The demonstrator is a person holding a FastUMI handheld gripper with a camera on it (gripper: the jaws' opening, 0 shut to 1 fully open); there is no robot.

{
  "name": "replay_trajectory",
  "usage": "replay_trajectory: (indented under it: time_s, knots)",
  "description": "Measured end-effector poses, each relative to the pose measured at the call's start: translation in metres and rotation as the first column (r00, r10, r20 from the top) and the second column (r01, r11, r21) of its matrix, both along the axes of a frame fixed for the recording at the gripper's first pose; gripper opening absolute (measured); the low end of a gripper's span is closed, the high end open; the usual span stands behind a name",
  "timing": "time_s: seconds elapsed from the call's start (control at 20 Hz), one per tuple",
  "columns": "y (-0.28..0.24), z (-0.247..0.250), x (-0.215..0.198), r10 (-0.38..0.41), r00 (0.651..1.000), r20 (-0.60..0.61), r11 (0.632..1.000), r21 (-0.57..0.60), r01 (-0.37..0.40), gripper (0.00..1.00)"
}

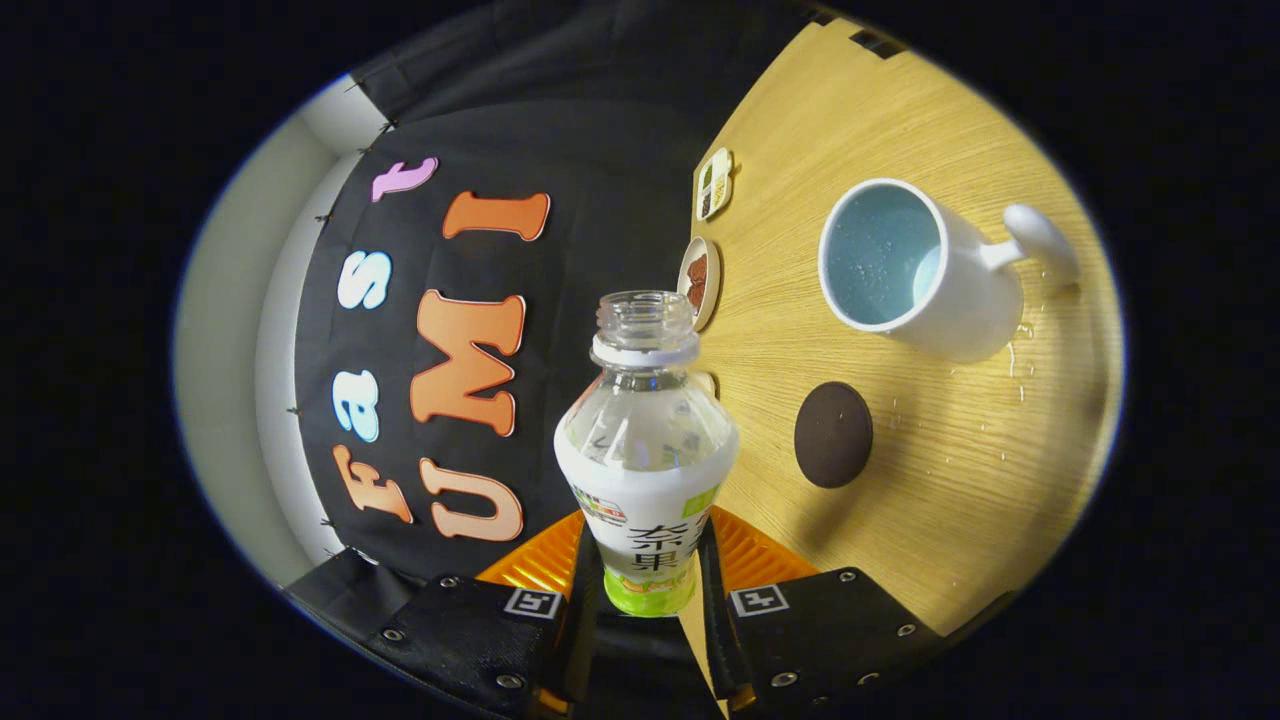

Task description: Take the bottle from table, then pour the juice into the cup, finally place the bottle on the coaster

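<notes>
In the gripper view, the gripper (646, 575) is closed on the juice bottle (645, 450): both fingers (585, 590) press on its lower part, one on each side of the label. The bottle has no cap and its mouth is open. The whole view is turned on its side, so the wooden table (960, 470) stands like a wall beside the bottle, and I judge that the bottle is held tilted, off the table.

Beyond the fingers, the white cup (925, 265) stands on the table with its handle away from the bottle; its inside looks pale blue, and how full it is I cannot tell. Small drops lie on the wood near it. The dark round coaster (833, 434) lies between the cup and the bottle, apart from both. Two small dishes (698, 280) lie farther away, near the table edge.

The bottle is clear thin plastic and looks almost empty, so it should be light, and soft under strong pressure. The label zone is a good place to hold; the smooth shoulder above may slip.
</notes>
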State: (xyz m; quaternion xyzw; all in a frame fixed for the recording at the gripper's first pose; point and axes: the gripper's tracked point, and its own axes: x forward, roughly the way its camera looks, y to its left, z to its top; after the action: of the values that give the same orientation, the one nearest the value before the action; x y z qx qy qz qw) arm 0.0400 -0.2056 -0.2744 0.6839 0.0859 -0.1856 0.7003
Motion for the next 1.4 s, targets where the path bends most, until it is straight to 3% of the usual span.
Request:
replay_trajectory:
  time_s: [0.6,1.4]
  knots:
    - [-0.021,0.005,0.005,-0.092,0.995,0.035,0.983,0.161,0.085,0.47]
    - [-0.022,0.011,0.009,-0.118,0.992,0.050,0.965,0.241,0.103,0.47]
